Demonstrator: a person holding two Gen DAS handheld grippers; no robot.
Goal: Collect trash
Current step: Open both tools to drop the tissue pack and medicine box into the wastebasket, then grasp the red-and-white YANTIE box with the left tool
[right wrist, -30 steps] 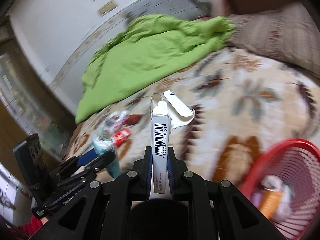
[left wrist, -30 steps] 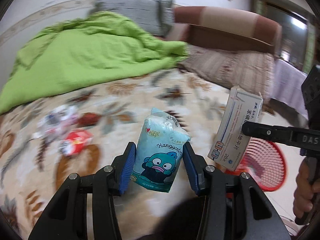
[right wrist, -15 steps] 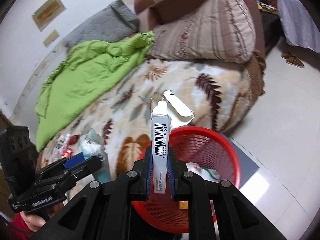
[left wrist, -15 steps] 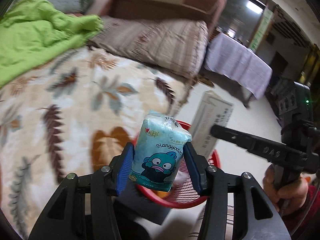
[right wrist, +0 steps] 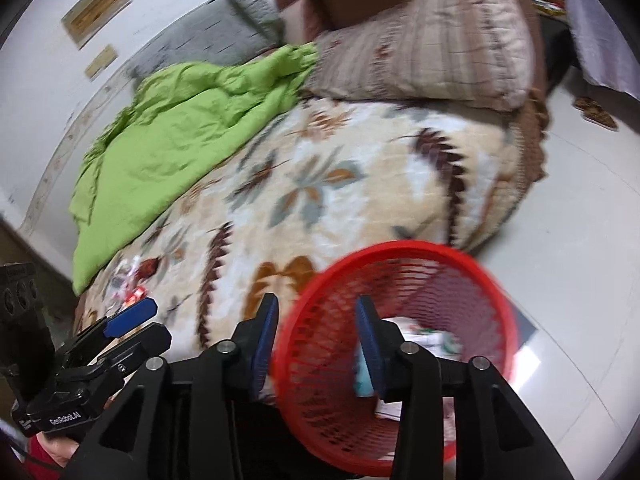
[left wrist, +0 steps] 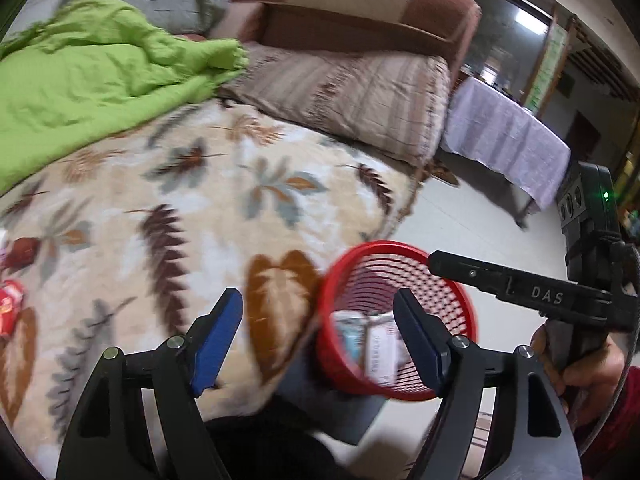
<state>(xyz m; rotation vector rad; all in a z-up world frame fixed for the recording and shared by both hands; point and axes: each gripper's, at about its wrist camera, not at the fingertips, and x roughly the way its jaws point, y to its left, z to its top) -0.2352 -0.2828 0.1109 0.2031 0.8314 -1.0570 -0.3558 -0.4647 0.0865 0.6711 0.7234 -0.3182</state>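
A red mesh basket point(left wrist: 384, 245) point(right wrist: 400, 246) stands on the floor beside the bed. Inside it lie a blue tissue pack point(left wrist: 348, 332) point(right wrist: 363, 378) and a white box point(left wrist: 380, 354) point(right wrist: 388, 408). My left gripper point(left wrist: 318, 332) hangs over the basket's near edge, its jaws opening with nothing between them. My right gripper point(right wrist: 316, 320) is above the basket's left rim, jaws also opening and empty. Each gripper shows in the other's view: the right gripper point(left wrist: 436, 260) over the basket's far rim, the left gripper point(right wrist: 142, 326) at the lower left.
More wrappers point(right wrist: 128, 284) lie on the leaf-patterned bedspread point(left wrist: 200, 208), with a red wrapper point(left wrist: 8, 304) at its left edge. A green quilt point(left wrist: 92, 80) and a brown pillow point(left wrist: 360, 92) sit further back. A cloth-covered table point(left wrist: 508, 140) stands across the tiled floor.
Both grippers swung from the bed to the basket and opened. The tissue pack left the left gripper and the white box left the right; both now lie in the basket.
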